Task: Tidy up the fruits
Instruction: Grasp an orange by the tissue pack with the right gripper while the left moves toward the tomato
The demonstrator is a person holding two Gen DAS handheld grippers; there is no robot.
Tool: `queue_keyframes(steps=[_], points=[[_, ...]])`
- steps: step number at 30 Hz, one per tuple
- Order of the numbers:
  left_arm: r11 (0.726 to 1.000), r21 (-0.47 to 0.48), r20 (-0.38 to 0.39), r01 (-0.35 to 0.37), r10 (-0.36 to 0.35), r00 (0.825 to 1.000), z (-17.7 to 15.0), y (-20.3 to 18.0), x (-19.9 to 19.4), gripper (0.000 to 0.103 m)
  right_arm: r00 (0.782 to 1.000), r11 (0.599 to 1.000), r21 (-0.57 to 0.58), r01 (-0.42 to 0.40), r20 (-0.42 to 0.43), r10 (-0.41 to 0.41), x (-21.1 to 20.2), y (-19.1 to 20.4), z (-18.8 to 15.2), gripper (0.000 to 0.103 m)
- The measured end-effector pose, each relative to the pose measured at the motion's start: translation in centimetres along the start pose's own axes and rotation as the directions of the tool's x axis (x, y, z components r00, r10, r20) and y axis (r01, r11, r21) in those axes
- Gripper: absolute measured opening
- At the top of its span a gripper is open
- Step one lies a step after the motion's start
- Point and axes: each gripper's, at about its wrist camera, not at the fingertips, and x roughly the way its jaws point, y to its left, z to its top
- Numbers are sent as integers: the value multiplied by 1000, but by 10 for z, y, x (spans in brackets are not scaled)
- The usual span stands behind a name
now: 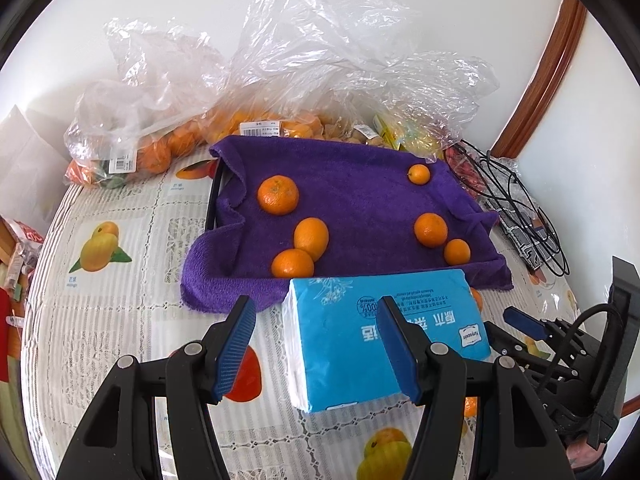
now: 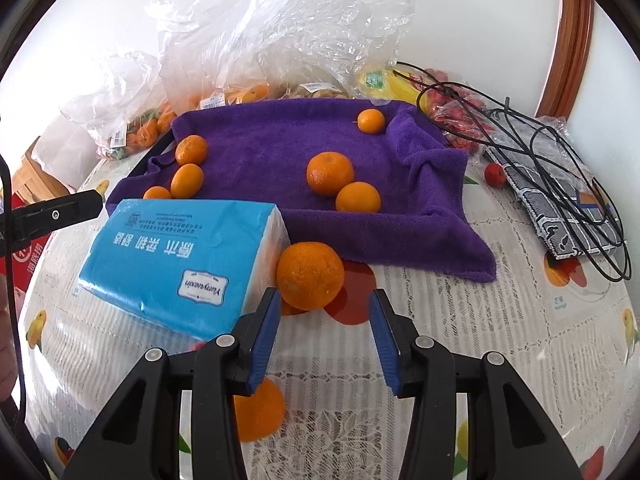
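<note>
Fruit-print tablecloth [image 2: 460, 320], orange [image 2: 310, 275] just beyond right tool [image 2: 324, 312], tips apart, empty, tissue pack [image 2: 180, 256] touching orange.

You have a deep purple towel [image 2: 280, 148] with bright orange fruits [image 2: 330, 172] on it, and one more orange [image 2: 310, 274] of the same shade on the worktop [image 2: 460, 320]. The worktop's cloth is white with grey lace-like stripes and printed yellow, orange and red fruit pictures. The tissue pack [image 2: 168, 256] is sky blue with white lettering and white sides. Your left claw [image 1: 316, 344] and right claw [image 2: 324, 336] are black with blue pads. Clear crinkled bags [image 1: 320, 40] show orange inside. A black cable [image 2: 540, 152] crosses a grey-and-white patterned pouch [image 2: 560, 208].
</note>
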Motion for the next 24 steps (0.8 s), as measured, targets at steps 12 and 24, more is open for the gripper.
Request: queue_keyframes(steps=[12, 24], points=[[1000, 4, 6, 5, -5, 1000, -7, -12, -6, 60, 1000, 1000, -1, -8, 29, 8, -12, -5, -11, 46], [999, -19, -23, -48, 48, 999, 0, -2, 9, 61, 995, 995, 18, -97, 33, 96, 24, -9, 16, 46]])
